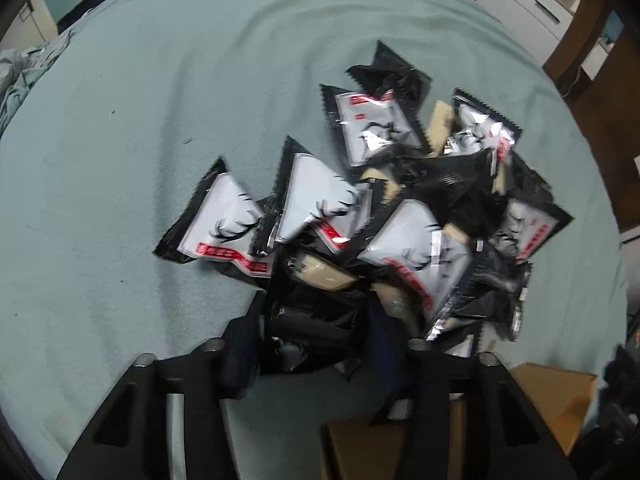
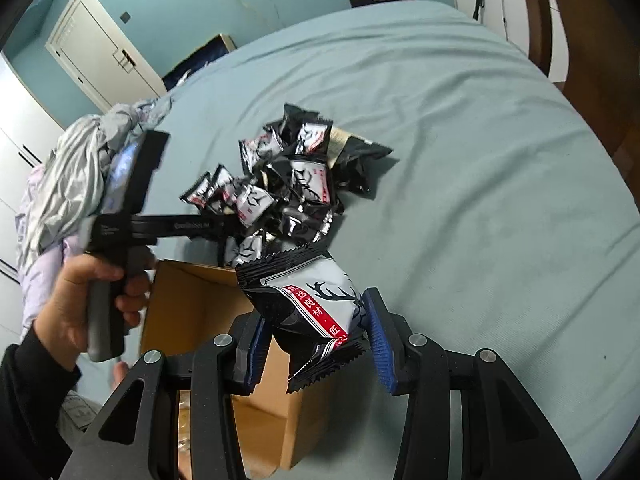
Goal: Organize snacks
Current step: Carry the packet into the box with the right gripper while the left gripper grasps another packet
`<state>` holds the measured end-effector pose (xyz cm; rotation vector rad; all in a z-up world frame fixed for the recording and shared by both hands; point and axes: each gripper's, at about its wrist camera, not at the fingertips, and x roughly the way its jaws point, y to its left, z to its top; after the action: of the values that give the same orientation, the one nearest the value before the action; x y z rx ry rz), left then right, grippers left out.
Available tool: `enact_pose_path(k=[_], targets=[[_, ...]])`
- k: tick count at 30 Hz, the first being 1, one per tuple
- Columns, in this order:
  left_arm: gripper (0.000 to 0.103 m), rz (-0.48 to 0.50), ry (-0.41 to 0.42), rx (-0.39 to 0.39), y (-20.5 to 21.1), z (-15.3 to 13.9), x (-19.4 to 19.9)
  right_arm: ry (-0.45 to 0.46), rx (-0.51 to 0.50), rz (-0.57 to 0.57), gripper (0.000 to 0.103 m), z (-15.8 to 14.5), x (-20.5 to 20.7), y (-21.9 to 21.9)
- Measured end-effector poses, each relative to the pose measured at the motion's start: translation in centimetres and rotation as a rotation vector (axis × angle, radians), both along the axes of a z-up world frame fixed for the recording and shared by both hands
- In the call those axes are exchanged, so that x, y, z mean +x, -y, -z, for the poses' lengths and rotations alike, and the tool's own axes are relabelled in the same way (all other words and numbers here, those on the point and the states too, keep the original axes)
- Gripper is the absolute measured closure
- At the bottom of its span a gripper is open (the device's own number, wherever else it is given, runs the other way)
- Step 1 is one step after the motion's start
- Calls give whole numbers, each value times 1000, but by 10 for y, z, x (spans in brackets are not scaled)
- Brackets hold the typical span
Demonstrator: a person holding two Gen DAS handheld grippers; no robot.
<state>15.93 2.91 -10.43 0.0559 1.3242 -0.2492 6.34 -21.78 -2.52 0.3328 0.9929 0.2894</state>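
The right gripper [image 2: 316, 336] grips one snack packet [image 2: 316, 304], grey and black with a red strip and an antler print. Its jaws are closed partway, the blue pads [image 2: 378, 344] pressing the packet's sides, and the packet hangs tilted between them above the corner of an open cardboard box [image 2: 188, 304] that sits at the bed's edge. The rest of the packets lie in a loose pile [image 2: 288, 184] on the bed [image 2: 480, 160], which has a pale teal sheet, just beyond the box. The left gripper [image 1: 312, 344] reaches into the near side of this pile [image 1: 372, 208]. In the left wrist view its jaws stand moderately open, on either side of a crumpled black packet [image 1: 316, 328] at the pile's front edge; the frame is blurred there, so whether the pads already press it cannot be told. In the right wrist view the left gripper [image 2: 224, 226] shows from the side, held by the left hand [image 2: 88, 300] on its grey handle, its tip buried among the packets. A bundle of crumpled grey cloth [image 2: 76, 184] lies on the bed behind that hand. The box [image 1: 552, 396] also shows at the lower right of the left wrist view.
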Motion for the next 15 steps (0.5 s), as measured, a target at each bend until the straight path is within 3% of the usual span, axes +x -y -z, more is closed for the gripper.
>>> enact_pose_path(k=[7,12,15], targets=[[61,-33,32,-33,-4,-24,-5,39,-18,30,61,-7,-3,2],[61,-96,170,-40,-21,-71,-25,91,-44,56,61,-15,-15,3],[61,-67,253,-18,-25,-97,-53,99,-57,50,61,-18,-21,-1]])
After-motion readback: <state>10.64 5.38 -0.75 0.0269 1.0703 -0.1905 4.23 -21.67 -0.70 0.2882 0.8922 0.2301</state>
